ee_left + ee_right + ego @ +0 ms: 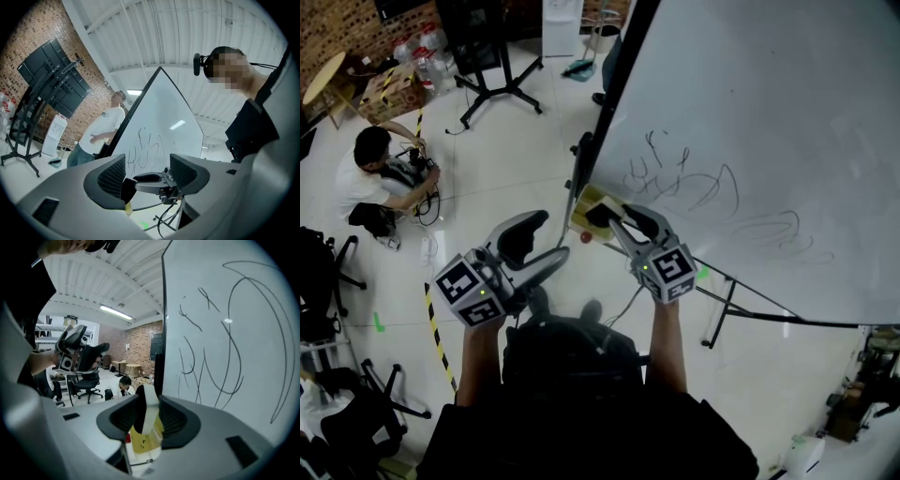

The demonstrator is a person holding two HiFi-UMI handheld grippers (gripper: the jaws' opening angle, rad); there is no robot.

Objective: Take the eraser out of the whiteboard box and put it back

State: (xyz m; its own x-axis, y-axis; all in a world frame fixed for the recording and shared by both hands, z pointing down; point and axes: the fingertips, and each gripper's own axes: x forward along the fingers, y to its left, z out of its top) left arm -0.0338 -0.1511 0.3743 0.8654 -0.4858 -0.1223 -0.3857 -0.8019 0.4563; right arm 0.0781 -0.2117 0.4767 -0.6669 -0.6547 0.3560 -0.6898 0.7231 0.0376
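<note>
At the whiteboard (750, 141) edge, right gripper (148, 403) is clamped on the eraser (151, 418), 2 pads pressing its faces. Eraser is upright, just above the yellow box (140, 444), not in it; box floor shows dark specks. Left gripper (147, 173) is released, nothing between its jaws, apart from the box.

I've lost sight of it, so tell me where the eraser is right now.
In the right gripper view the eraser sits gripped between the right hand-held gripper's jaws, with the yellow whiteboard box just beneath and the whiteboard to its right.
</note>
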